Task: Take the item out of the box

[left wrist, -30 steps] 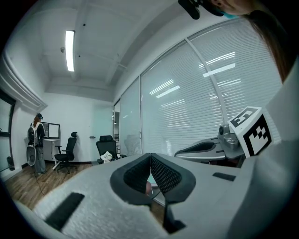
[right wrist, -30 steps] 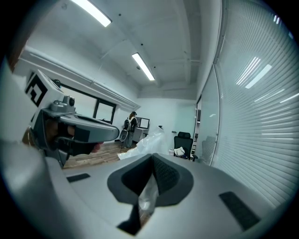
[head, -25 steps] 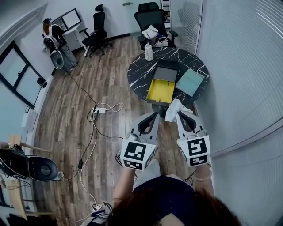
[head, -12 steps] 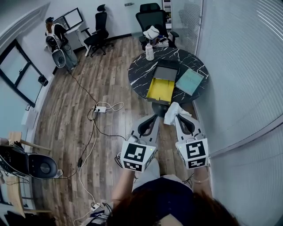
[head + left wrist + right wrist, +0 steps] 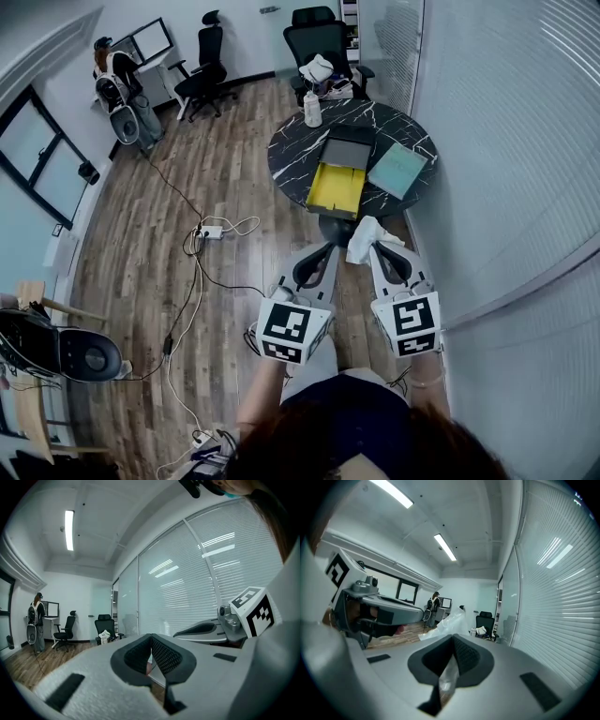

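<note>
Our right gripper (image 5: 379,247) is clamped on what looks like a clear plastic bag (image 5: 362,238), outside the yellow box (image 5: 337,187) on the round table (image 5: 291,159), while our left gripper (image 5: 328,247) is closed and empty.

Left tongs (image 5: 326,247), right tongs (image 5: 381,246) both clamped

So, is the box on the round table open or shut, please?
Open: the box shows its yellow inside, with its grey lid flipped back.
</note>
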Tool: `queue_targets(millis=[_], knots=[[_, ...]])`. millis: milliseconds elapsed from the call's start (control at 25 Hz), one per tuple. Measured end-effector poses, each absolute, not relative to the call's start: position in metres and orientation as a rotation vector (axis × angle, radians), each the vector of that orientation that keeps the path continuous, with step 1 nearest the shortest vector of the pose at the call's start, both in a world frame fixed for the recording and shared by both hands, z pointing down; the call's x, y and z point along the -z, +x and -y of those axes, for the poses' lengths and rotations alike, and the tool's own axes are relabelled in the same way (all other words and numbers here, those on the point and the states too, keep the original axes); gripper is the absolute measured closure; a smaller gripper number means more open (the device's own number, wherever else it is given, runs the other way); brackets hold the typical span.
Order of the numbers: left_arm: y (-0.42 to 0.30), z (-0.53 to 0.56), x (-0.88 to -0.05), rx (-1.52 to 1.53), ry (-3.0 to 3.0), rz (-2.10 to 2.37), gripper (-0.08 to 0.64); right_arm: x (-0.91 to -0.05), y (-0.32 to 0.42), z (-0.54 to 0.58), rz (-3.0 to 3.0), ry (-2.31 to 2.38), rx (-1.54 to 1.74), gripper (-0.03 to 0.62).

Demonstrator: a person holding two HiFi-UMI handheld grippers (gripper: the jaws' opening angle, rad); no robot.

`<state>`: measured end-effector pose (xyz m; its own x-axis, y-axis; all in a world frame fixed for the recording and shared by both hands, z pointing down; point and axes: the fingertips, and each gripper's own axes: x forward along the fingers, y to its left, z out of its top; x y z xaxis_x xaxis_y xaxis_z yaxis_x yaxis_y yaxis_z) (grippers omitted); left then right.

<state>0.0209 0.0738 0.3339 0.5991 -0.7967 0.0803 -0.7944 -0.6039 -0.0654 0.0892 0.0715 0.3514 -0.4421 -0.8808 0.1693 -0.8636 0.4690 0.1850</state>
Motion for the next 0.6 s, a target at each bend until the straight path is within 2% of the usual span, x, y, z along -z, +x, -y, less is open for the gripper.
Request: queue_targets(millis=[600], knots=[[0.0286,-0.0686,-0.3387,0.166,-2.814,-1.374,0.532,-0.3500,0.0949,-0.0672,2.475,1.510,0.102,0.568]])
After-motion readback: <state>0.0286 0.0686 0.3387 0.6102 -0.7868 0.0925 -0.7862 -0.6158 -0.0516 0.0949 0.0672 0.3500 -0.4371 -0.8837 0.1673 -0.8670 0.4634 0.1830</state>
